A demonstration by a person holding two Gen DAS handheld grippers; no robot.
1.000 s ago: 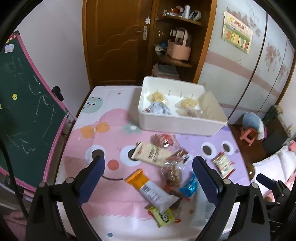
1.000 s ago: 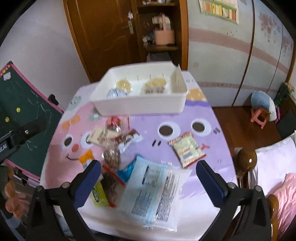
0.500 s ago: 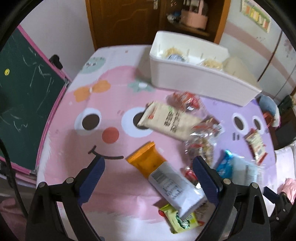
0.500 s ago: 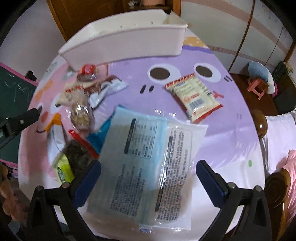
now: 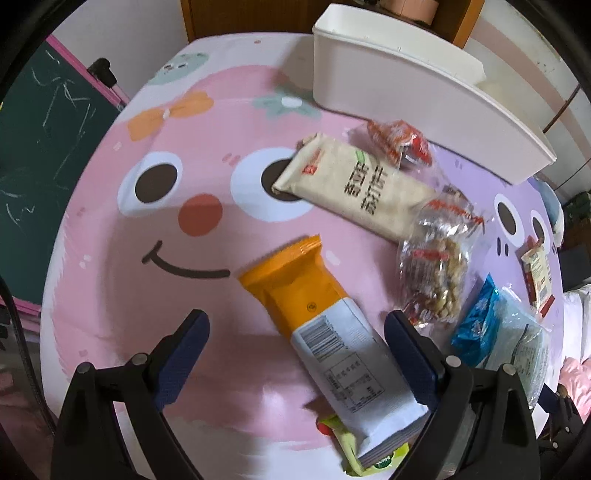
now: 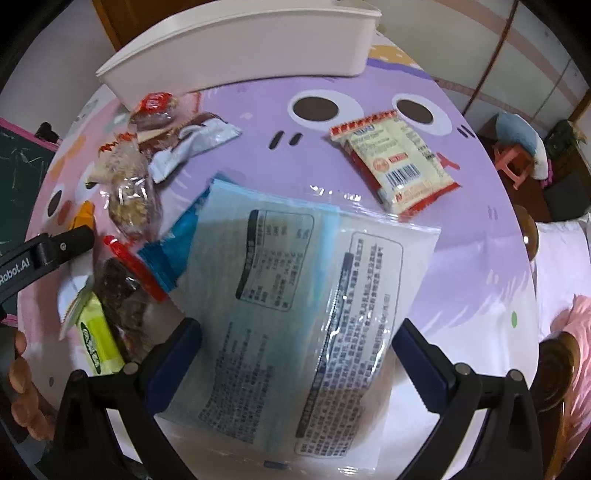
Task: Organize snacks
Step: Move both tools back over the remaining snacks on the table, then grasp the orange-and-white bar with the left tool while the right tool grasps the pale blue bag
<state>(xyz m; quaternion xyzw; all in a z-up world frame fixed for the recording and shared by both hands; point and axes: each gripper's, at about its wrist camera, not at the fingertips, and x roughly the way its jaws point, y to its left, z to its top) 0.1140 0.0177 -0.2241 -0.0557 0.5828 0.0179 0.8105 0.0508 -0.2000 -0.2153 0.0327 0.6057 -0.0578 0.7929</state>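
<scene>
We're in somebody's home here, looks like a child's bedroom. A table point(image 5: 110, 258) wears a cartoon-face cloth in pink and purple, a green chalkboard point(image 5: 40, 158) with a pink frame leans just beside it, a wooden door point(image 5: 236, 14) stands behind. Off to the side there's a little pink stool point(image 6: 511, 162), pale wardrobe panels point(image 6: 535, 55), and pink bedding point(image 6: 576, 332) at the edge.

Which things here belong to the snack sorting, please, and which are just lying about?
Job: orange-and-white packet, beige packet, clear nut bag, large blue packet, red-edged packet, white bin.
Lying about: chalkboard, pink stool.
</scene>
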